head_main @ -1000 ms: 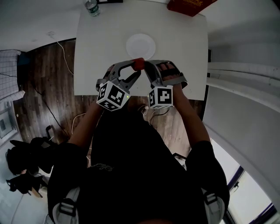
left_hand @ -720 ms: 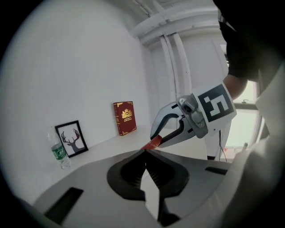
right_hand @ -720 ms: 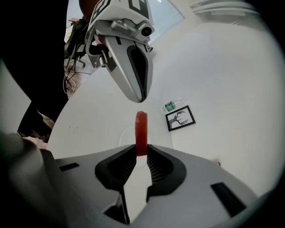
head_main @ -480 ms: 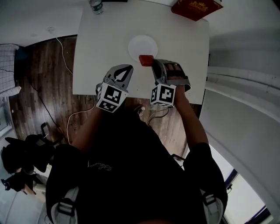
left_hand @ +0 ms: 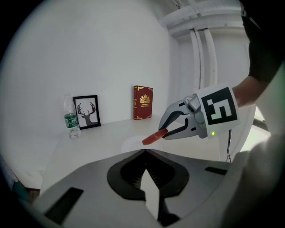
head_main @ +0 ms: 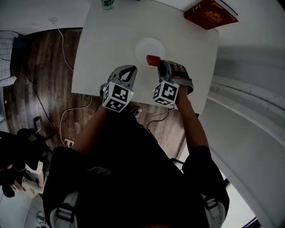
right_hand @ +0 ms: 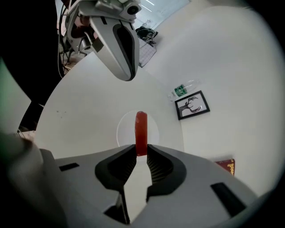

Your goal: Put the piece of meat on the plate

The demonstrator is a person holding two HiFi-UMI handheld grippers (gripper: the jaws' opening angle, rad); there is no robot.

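Note:
The red piece of meat (head_main: 153, 60) hangs over the near edge of the round white plate (head_main: 147, 46) on the white table (head_main: 102, 53). My right gripper (head_main: 160, 65) is shut on it. In the right gripper view the meat (right_hand: 141, 129) stands upright between the pads, with the plate (right_hand: 126, 130) below it. My left gripper (head_main: 128, 72) is shut and empty, to the left of the plate. The left gripper view shows its closed jaw tips (left_hand: 144, 153), and beyond them the right gripper (left_hand: 167, 131) gripping the meat (left_hand: 153, 137).
A red book (head_main: 210, 13) lies at the table's far right corner and a water bottle (head_main: 107, 3) stands at the far left. A framed deer picture (left_hand: 87, 111) leans against the wall beside the bottle (left_hand: 71, 121). Wooden floor with cables lies to the left.
The left gripper, open at the meat a second ago, has shut and drawn back to the left. The right gripper has carried the meat forward and down over the plate's edge.

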